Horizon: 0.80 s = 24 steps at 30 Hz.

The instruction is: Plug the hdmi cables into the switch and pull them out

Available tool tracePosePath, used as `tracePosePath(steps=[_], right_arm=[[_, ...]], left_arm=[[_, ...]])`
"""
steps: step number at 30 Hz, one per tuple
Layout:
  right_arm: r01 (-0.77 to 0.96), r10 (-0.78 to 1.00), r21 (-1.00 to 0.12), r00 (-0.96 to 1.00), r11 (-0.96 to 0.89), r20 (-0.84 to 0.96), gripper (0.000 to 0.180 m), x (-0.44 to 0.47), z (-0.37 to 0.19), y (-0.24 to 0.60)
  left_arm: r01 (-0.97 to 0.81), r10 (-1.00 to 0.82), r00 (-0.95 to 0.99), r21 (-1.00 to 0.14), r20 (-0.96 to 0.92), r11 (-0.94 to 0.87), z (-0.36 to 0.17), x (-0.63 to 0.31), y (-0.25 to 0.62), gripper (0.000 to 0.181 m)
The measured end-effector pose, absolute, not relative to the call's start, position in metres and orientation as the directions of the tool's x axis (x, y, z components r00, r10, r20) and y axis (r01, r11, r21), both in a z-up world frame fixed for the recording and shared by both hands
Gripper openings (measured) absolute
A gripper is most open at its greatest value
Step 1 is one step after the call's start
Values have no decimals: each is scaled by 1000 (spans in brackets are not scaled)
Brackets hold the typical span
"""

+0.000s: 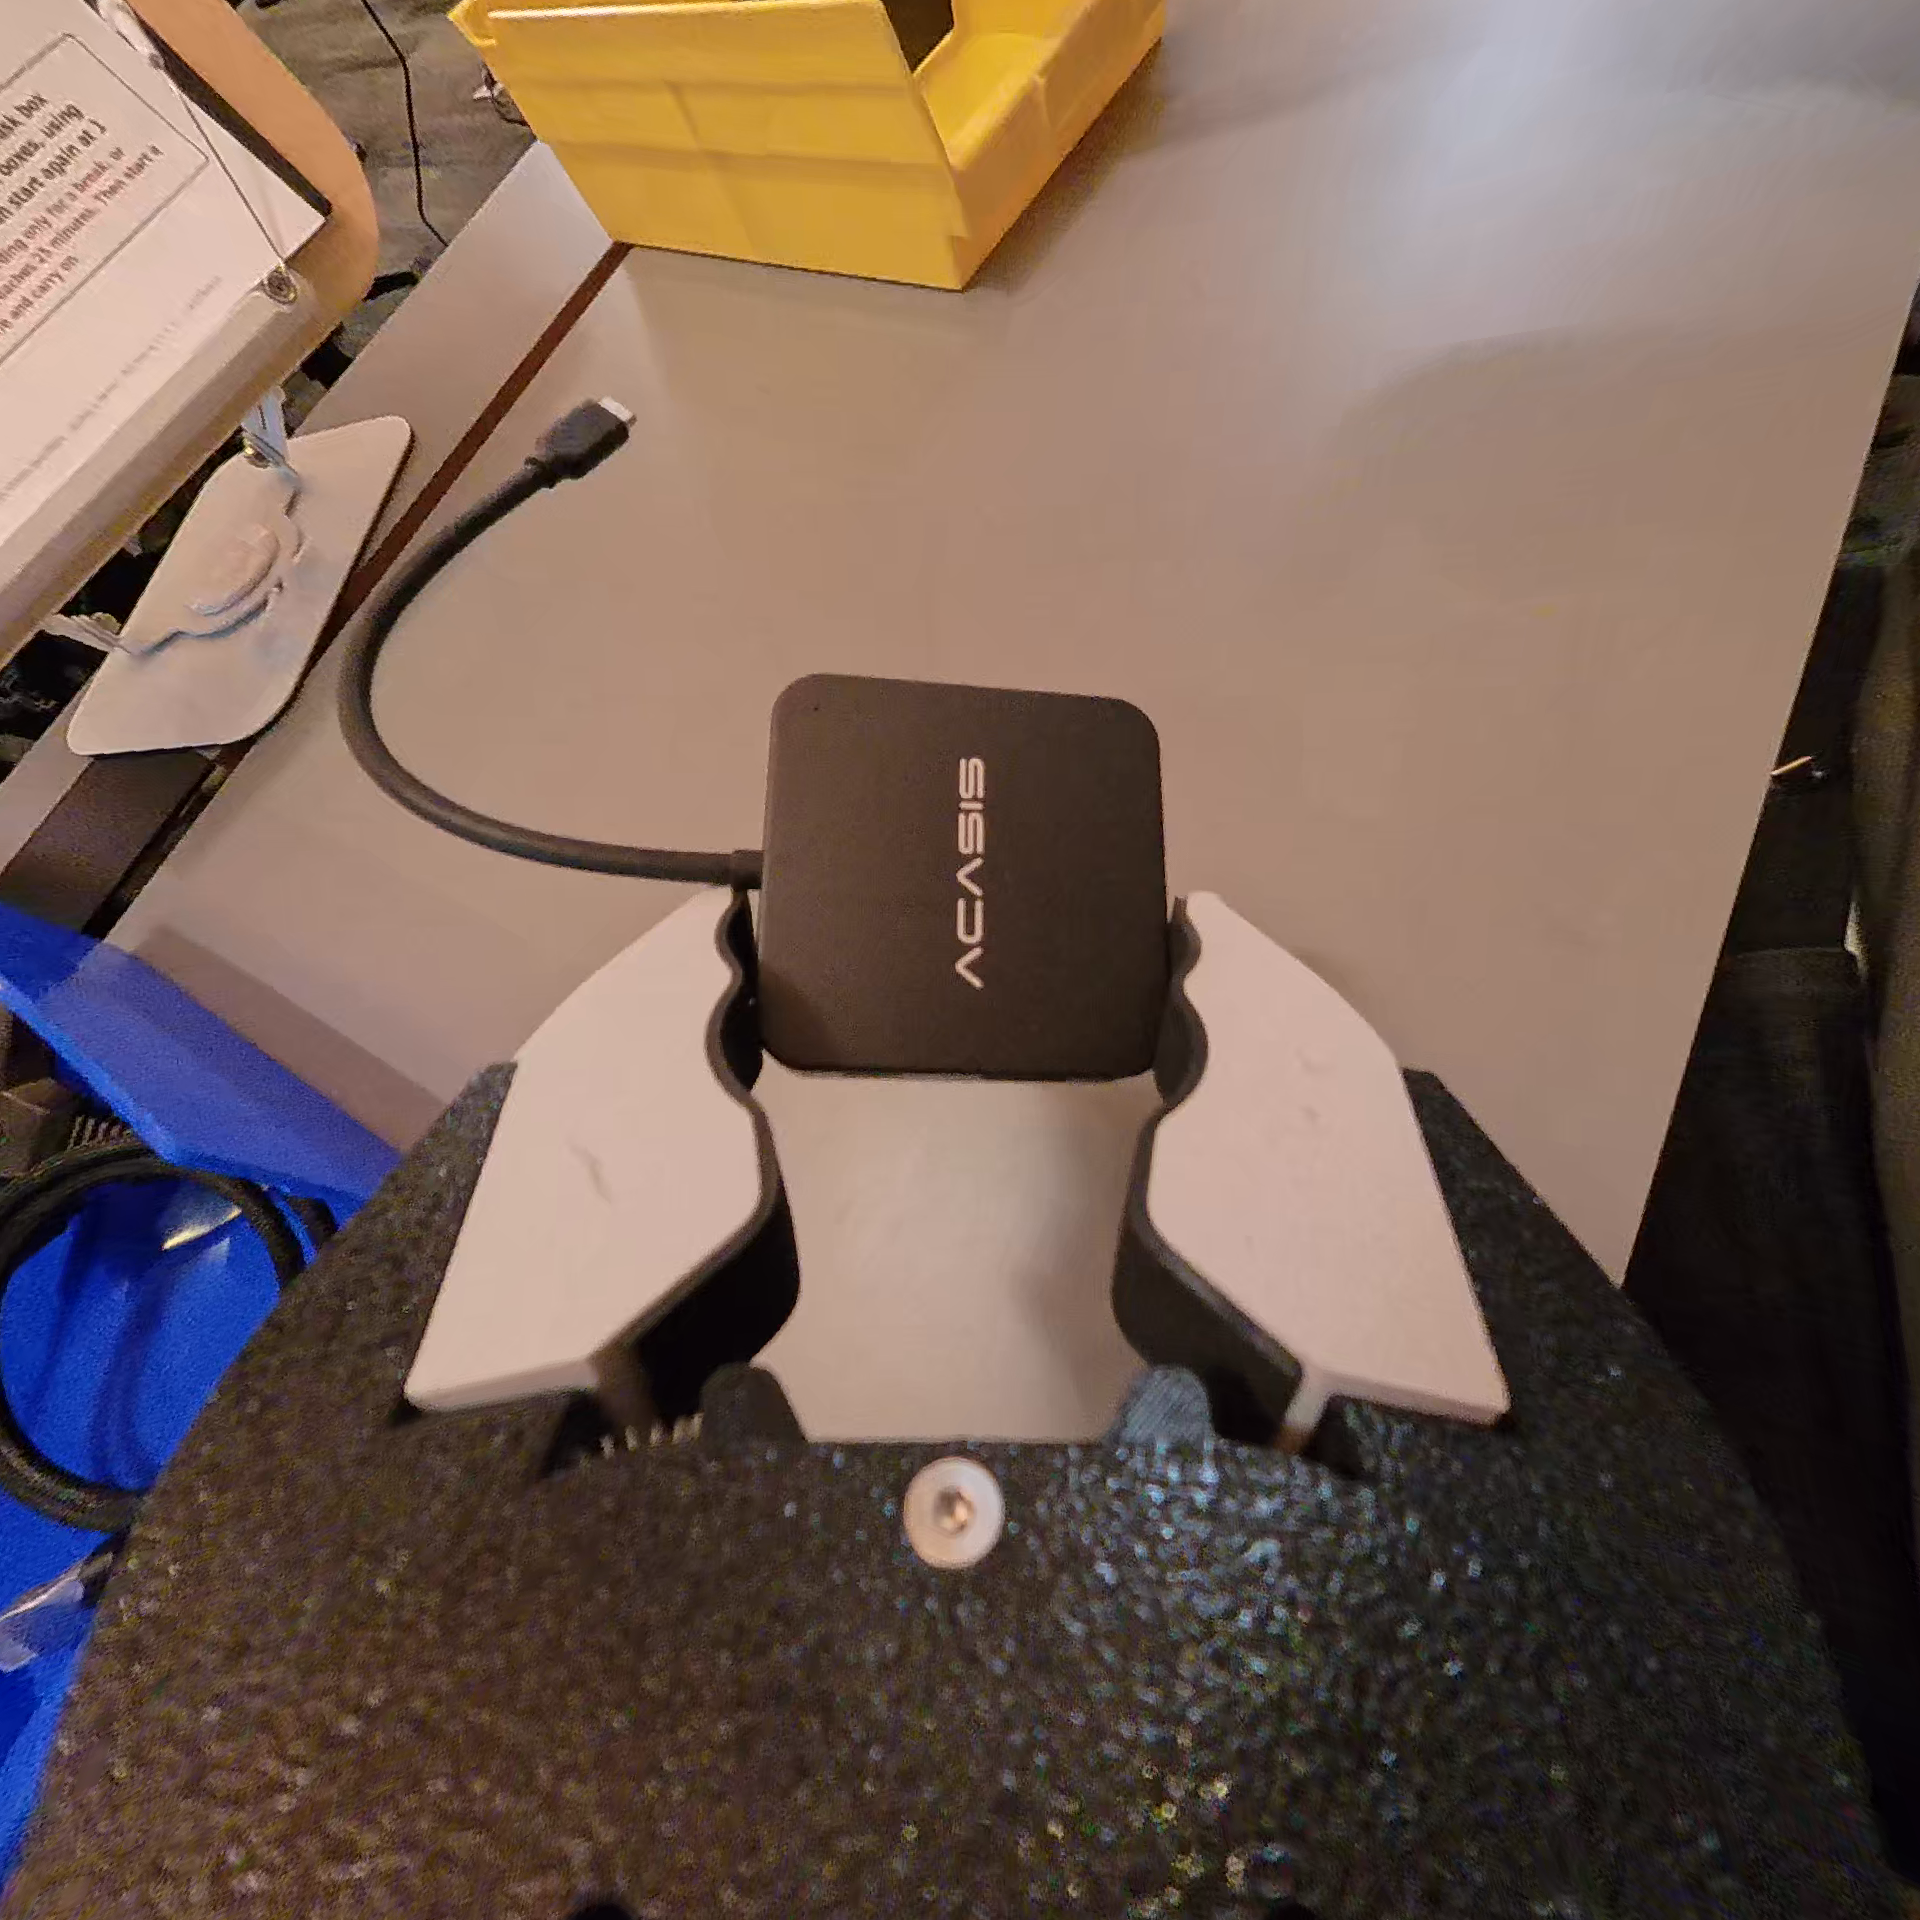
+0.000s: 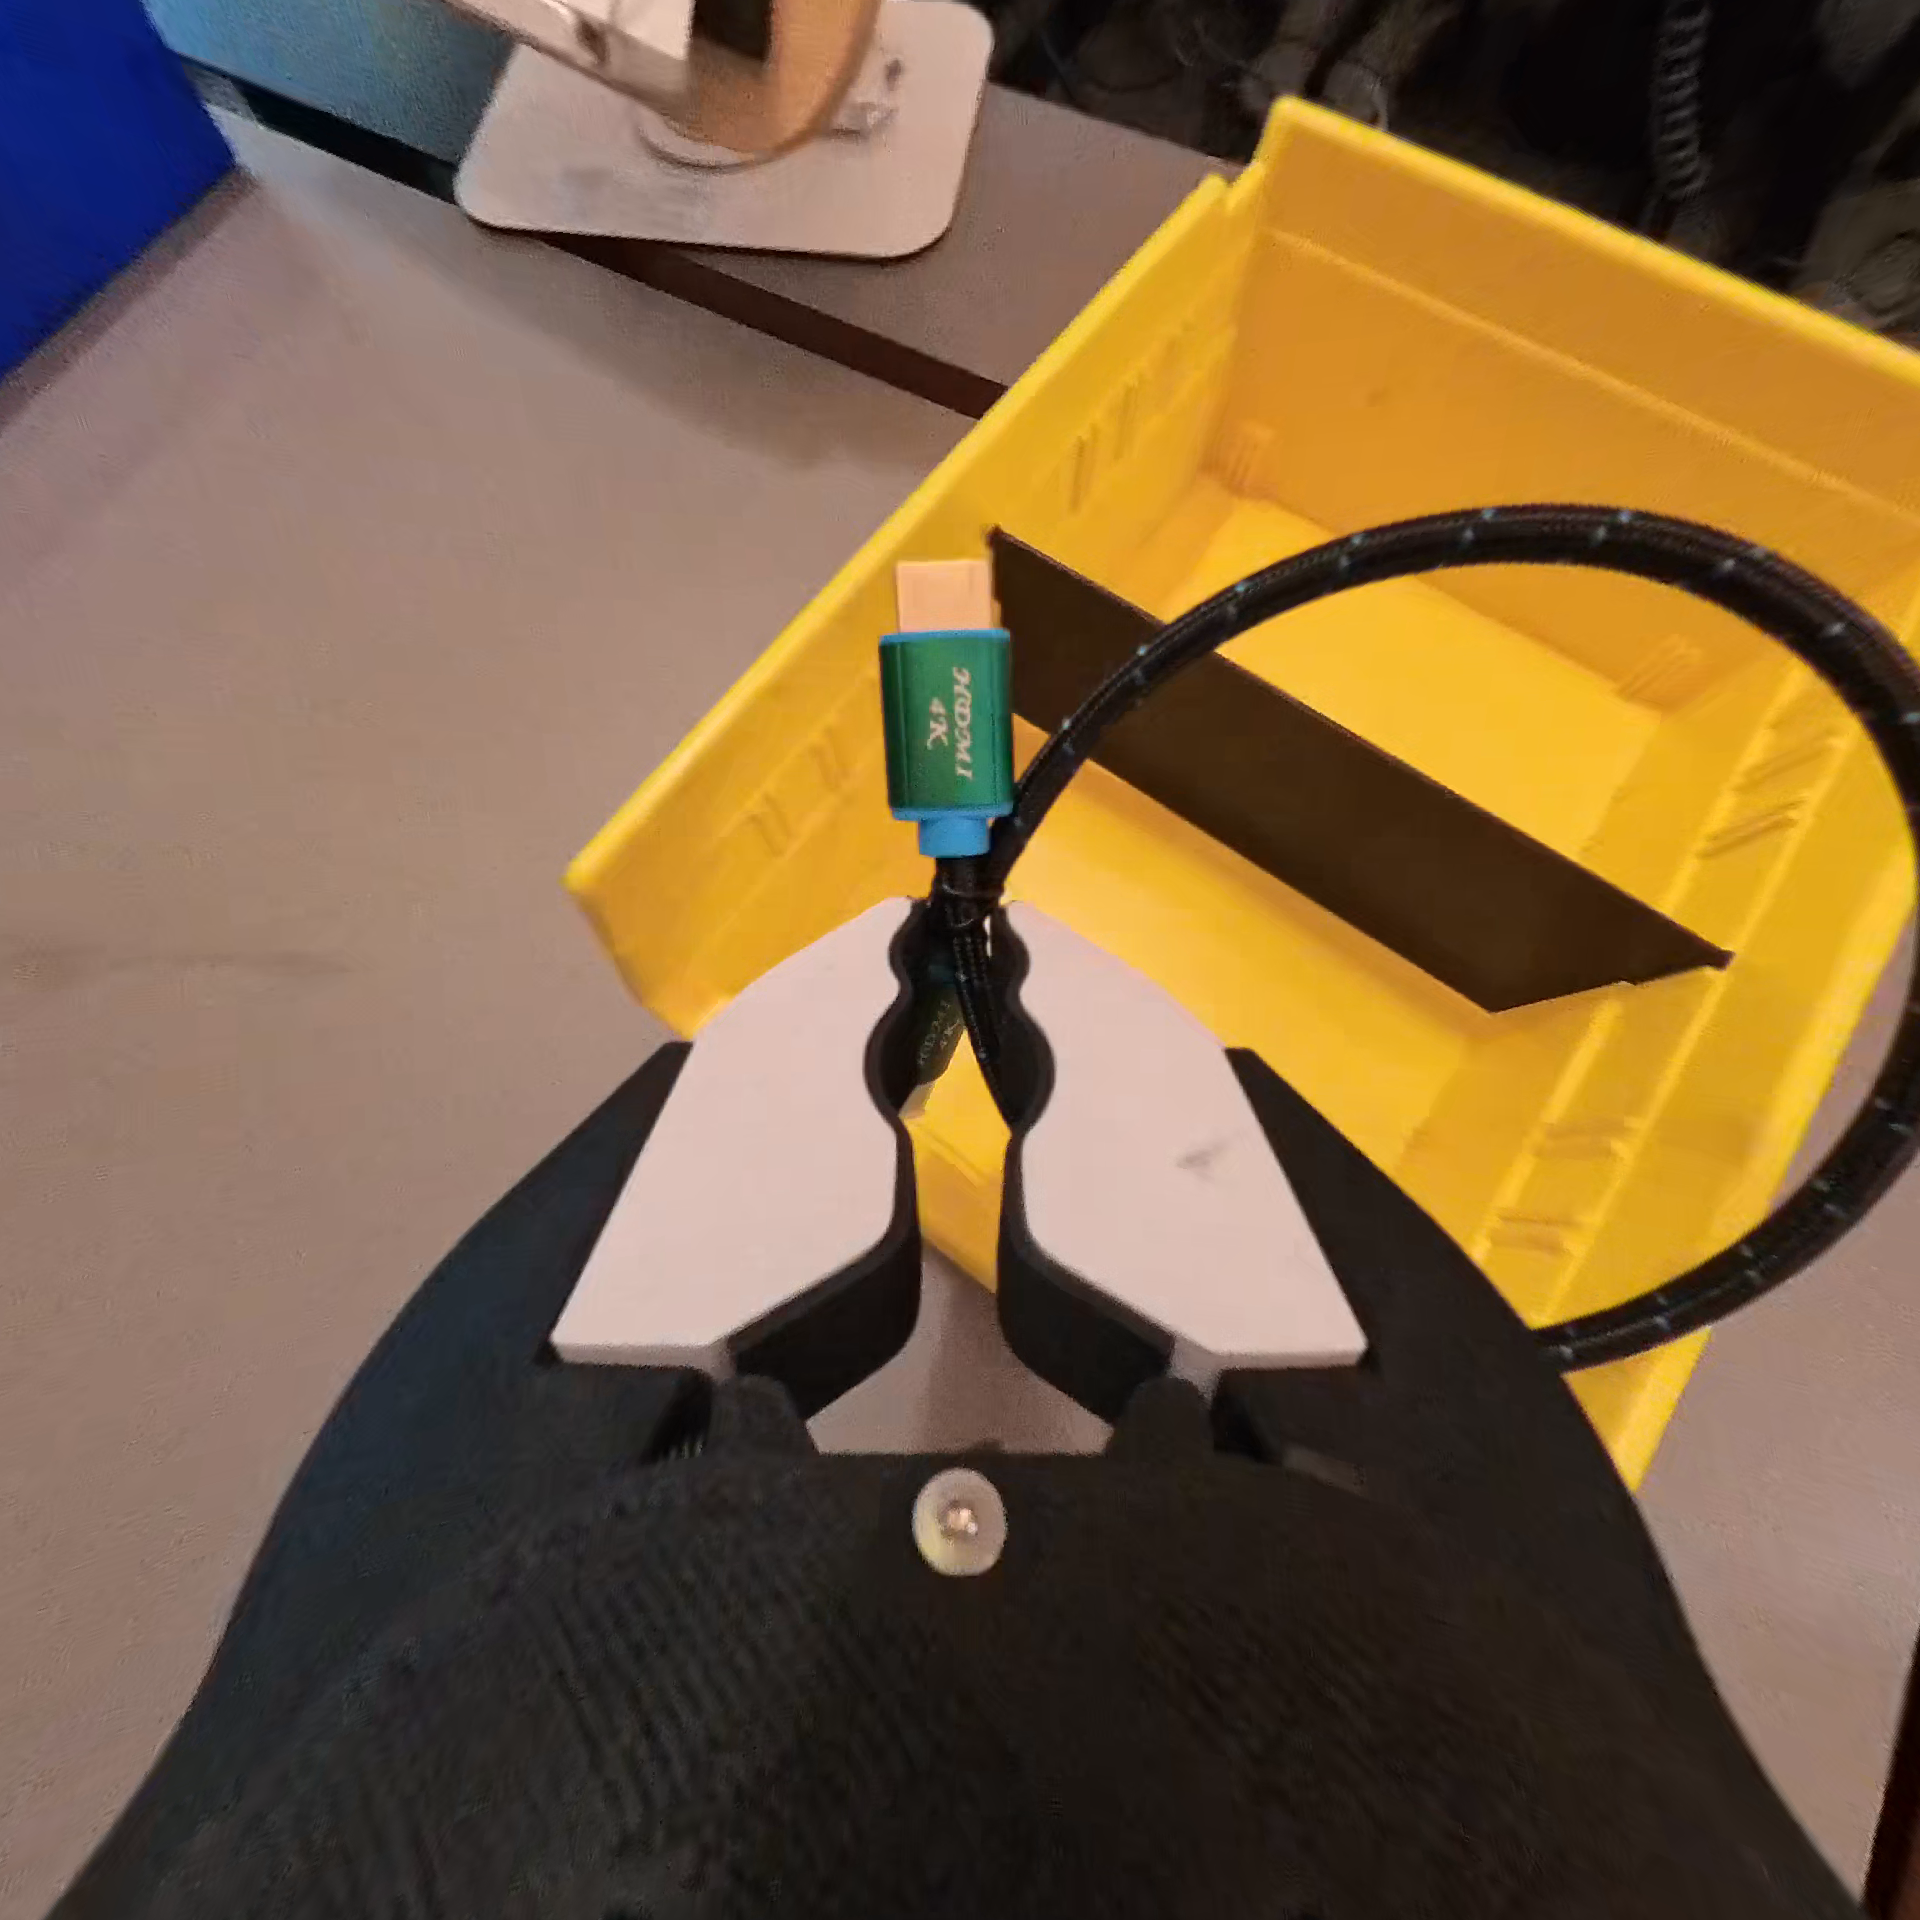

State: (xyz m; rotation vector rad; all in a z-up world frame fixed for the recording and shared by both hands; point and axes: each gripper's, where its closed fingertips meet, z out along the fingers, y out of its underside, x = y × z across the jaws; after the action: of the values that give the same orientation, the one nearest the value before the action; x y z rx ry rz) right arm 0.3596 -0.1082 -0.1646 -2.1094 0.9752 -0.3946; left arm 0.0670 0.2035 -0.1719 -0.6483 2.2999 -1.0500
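Both grippers loaded: switch in left, HDMI cable in right

Left gripper pinches the black switch at its sides over the grey table; its tail cable curves left, plug lying on the table. Right gripper is pressed together on the braided HDMI cable just below its green plug, which points forward. Yellow bin beyond

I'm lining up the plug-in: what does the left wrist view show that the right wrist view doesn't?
Left wrist only: the left claw shut on the black switch, whose short cable lies on the table. Right wrist only: the right claw shut on the braided HDMI cable below its green plug. Both: the yellow bin and grey table.
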Motion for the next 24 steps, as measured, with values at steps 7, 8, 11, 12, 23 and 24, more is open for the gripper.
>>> tracePosePath(steps=[7, 8, 11, 12, 23, 24], right_arm=[[-554, -761, -746, 641, -370, -99, 11, 362, -197, -104], [-539, -761, -750, 644, -383, -74, 12, 362, -195, -105], [-459, -780, -761, 618, -458, 96, 74, 365, -172, -115], [-401, -775, -773, 607, -492, 178, 78, 364, -157, -117], [381, 186, -904, 919, -193, 347, 82, 82, -93, 88], [376, 211, -911, 916, -166, 340, 82, 67, -99, 103]], left_arm=[[-206, -615, -747, -792, -253, 575, -172, 67, 205, 74], [-204, -614, -747, -792, -254, 575, -171, 67, 205, 74], [-200, -612, -747, -791, -258, 578, -170, 67, 203, 74], [-199, -611, -748, -792, -258, 578, -170, 67, 202, 74], [-128, -543, -812, -844, -211, 520, -161, 61, 169, 74], [-126, -535, -819, -844, -208, 521, -160, 59, 166, 74]])
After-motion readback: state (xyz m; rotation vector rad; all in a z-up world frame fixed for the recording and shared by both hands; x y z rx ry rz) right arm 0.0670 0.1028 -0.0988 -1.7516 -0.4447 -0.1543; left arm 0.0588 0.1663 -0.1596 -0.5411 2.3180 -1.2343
